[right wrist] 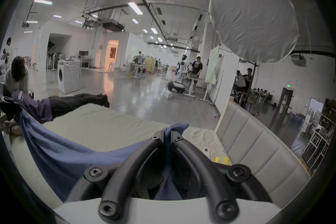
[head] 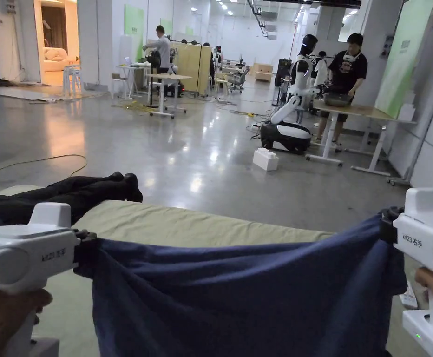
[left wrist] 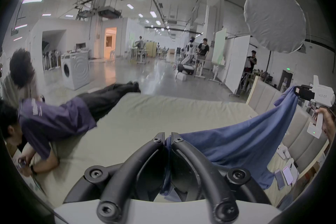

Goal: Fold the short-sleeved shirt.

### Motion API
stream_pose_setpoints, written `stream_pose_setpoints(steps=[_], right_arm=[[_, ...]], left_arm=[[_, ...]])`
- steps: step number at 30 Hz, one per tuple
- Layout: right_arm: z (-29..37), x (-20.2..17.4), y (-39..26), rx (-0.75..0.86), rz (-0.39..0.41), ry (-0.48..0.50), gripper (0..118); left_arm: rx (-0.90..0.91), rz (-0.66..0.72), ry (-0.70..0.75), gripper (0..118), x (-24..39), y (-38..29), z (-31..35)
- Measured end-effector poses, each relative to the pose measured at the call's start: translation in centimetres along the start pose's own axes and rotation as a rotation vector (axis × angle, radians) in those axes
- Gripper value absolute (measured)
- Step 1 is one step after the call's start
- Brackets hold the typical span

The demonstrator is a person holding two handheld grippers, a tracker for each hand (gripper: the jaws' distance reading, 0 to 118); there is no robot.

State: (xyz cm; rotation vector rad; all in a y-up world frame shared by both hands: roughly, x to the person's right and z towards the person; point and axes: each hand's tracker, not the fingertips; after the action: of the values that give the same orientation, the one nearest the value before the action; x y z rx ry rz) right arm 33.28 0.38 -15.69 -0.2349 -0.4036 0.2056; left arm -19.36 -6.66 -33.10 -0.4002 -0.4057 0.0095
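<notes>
A dark blue short-sleeved shirt hangs stretched in the air between both grippers, above a beige mattress. My left gripper is shut on the shirt's left top corner, and my right gripper is shut on the right top corner. In the left gripper view the jaws pinch blue cloth, and the right gripper holds the far end. In the right gripper view the jaws clamp the cloth, which sags toward the bed.
A person in a purple top lies face down along the bed's left edge. A padded headboard stands on the right, with phones lying near it. A washing machine, a white robot and tables stand on the floor beyond.
</notes>
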Motion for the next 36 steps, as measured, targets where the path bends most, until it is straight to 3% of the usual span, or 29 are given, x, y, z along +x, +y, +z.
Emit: stream_pose_setpoints(steps=[8, 16, 24, 36], right_arm=[[3.6, 3.6, 4.6, 0.073, -0.035, -0.084, 6], [2.9, 5.5, 8.3, 0.113, -0.06, -0.122, 6], [-2.1, 4.6, 10.5, 0.119, -0.02, -0.145, 6], [-9.7, 3.8, 15.0, 0.185, -0.039, -0.187, 6]], left_arm=[[0.09, -0.032, -0.038, 6, 3.0, 8.8, -0.7], [0.158, -0.065, -0.013, 6, 5.1, 14.5, -1.7], [0.137, -0.058, 0.029, 6, 4.6, 17.9, -5.8], [0.185, -0.08, 0.105, 6, 3.2, 24.0, -11.9]])
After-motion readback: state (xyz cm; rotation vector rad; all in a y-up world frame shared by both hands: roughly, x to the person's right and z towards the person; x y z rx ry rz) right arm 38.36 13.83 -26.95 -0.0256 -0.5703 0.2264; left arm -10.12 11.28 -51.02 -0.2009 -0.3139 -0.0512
